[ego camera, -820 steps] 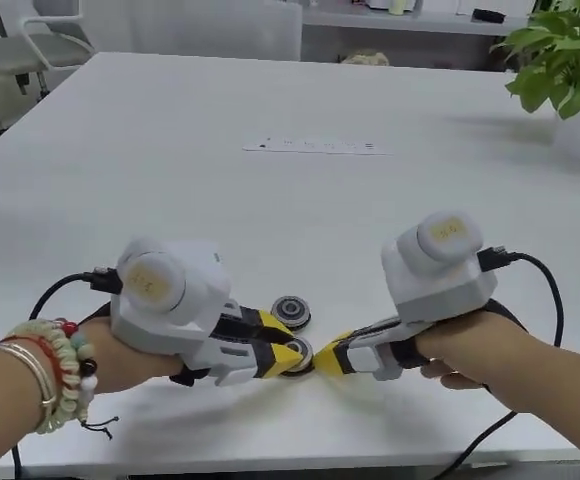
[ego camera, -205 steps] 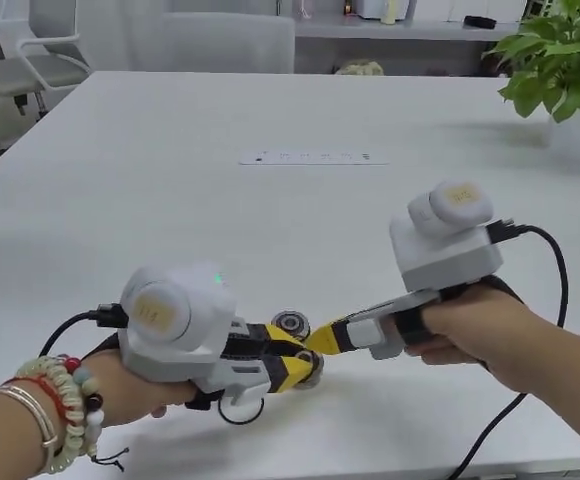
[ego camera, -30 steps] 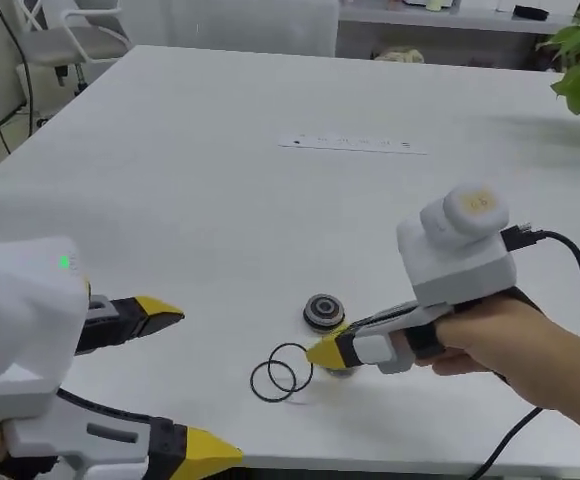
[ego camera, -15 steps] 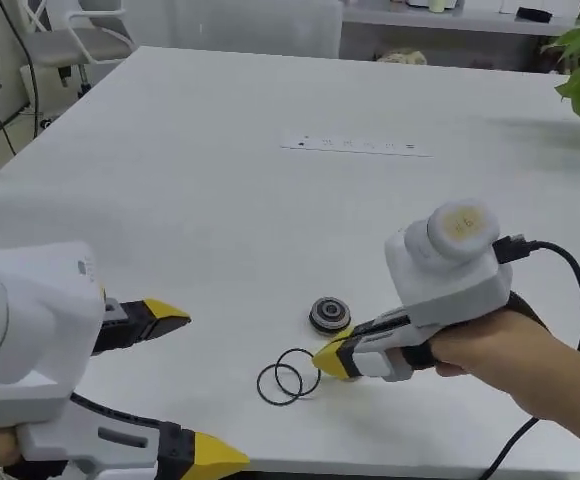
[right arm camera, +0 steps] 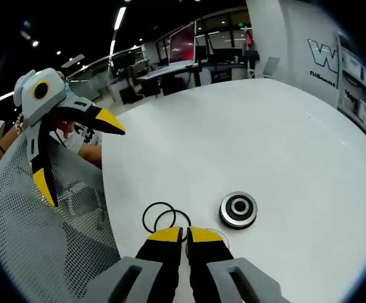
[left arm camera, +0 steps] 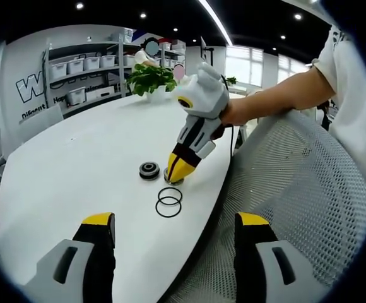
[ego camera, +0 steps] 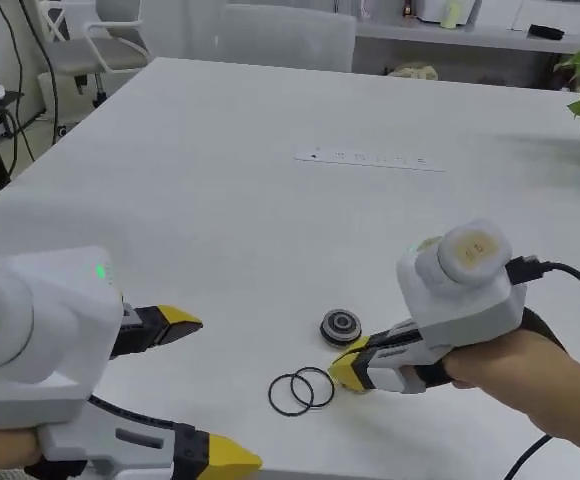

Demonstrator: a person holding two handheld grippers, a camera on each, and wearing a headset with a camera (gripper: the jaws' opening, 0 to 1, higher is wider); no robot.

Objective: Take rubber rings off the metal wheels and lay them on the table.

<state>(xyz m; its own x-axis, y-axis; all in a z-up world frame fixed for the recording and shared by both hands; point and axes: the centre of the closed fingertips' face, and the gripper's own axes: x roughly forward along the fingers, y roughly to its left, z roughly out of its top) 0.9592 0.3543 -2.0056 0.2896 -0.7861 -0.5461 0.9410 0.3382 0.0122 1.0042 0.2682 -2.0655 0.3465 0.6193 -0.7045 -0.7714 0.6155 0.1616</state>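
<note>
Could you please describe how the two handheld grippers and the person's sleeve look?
The left gripper and right gripper each have a white boxy housing and black jaws tipped yellow. A green light glows on the left housing; a black cable leaves the right one. The sleeve is white and short.

Two thin black rubber rings (ego camera: pixel 303 390) are lying flat and overlapping on the white table (ego camera: pixel 270 200). A round metal wheel (ego camera: pixel 341 325) is lying flat nearby, apart from them.
</note>
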